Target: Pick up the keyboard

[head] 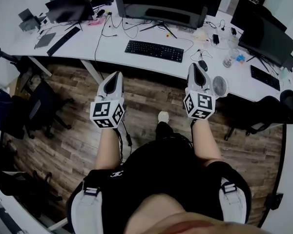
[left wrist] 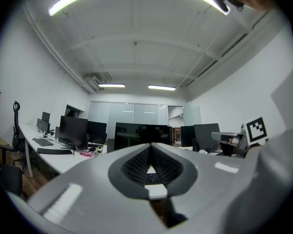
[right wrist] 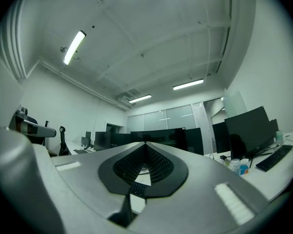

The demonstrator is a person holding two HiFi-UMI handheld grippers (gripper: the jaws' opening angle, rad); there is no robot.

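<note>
A black keyboard lies on the white desk, in front of a wide dark monitor. My left gripper hovers over the wooden floor, short of the desk's front edge and left of the keyboard; its jaws are shut and empty. My right gripper reaches the desk's front edge to the right of the keyboard, shut and empty too. A strip of the keyboard shows past the tips in the left gripper view. A corner of the keyboard shows in the right gripper view.
A black mouse lies just beyond the right gripper and a small white fan stands to its right. More monitors, a second keyboard, cables and bottles crowd the desk. Office chairs stand at left and right.
</note>
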